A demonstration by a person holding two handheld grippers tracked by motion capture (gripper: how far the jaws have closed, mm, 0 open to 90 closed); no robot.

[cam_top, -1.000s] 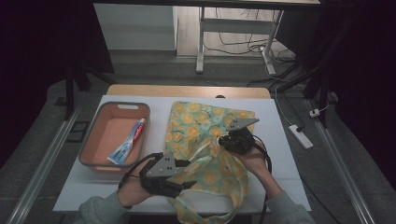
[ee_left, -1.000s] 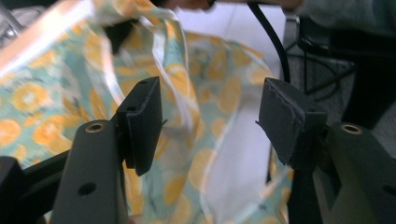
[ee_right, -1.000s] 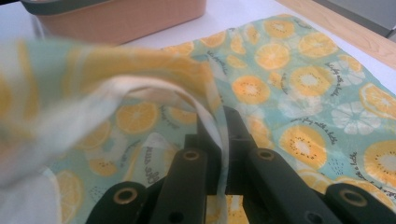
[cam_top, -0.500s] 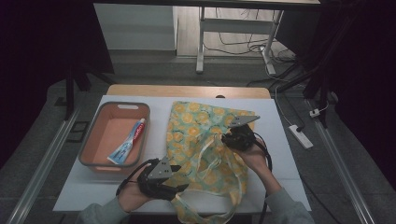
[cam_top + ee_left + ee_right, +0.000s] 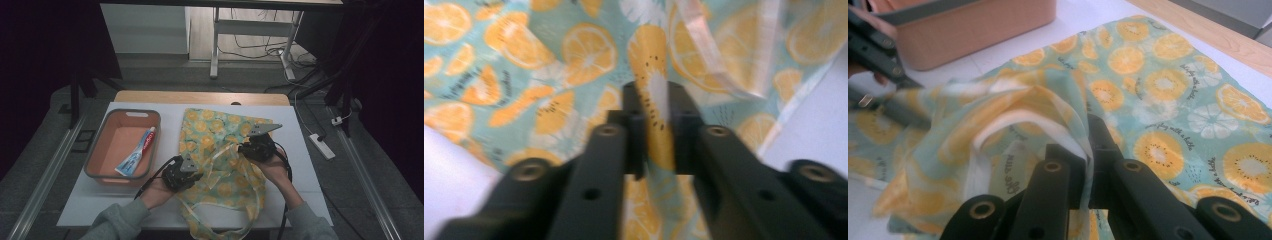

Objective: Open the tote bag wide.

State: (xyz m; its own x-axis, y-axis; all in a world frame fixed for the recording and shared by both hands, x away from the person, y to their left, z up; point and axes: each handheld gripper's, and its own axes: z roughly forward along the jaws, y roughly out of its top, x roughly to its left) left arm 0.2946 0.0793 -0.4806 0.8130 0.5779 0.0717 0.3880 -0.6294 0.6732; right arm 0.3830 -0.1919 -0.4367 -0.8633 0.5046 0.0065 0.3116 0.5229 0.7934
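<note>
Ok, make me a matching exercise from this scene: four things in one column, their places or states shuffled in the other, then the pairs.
Things:
1. toothpaste
2. bin
3. left gripper
4. right gripper

Places or states:
A. shut on the bag's fabric near its middle
B. lies inside the bin
C. jaws have just been closing, with a fold at the bag's left edge between them
D. stands on the table, left of the bag

Pairs: 1-B, 2-D, 3-C, 4-A
</note>
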